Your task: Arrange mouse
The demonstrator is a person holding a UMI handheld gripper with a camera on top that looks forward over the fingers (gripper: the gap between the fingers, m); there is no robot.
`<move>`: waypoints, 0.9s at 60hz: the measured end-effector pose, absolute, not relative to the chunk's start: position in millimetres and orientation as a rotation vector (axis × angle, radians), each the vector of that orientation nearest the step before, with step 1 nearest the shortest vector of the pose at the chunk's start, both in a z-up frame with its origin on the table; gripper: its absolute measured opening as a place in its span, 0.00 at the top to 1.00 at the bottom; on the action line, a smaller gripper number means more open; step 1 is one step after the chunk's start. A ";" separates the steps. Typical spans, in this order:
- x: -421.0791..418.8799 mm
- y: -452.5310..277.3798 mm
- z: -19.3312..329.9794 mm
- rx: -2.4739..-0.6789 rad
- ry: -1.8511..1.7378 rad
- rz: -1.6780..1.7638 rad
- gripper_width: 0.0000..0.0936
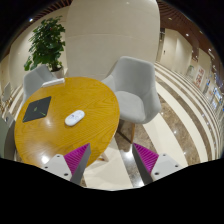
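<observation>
A white mouse point(75, 118) lies on the round yellow wooden table point(90, 100), near its middle. A dark mouse mat point(36, 110) lies on the table to the left of the mouse, apart from it. My gripper point(111, 160) is open and holds nothing. Its magenta pads point(77, 156) show at either side. The left finger is over the table's near edge and the right finger is over the floor. The mouse is well beyond the fingers, ahead and to the left.
A pale grey chair point(133, 88) stands to the right of the table and another point(38, 80) behind it at the left. A potted plant point(46, 42) stands at the back left. A wide cream column rises behind the table. Polished striped floor lies to the right.
</observation>
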State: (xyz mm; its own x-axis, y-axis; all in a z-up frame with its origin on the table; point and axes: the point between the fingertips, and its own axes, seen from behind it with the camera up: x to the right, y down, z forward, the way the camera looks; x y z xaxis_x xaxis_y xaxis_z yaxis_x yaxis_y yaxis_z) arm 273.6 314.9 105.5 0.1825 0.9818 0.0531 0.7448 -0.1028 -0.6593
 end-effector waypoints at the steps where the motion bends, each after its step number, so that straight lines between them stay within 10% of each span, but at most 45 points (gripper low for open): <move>1: 273.5 314.2 105.3 -1.907 -1.617 0.552 0.07; 54: 195.9 170.8 60.4 -1.732 -1.889 0.755 0.07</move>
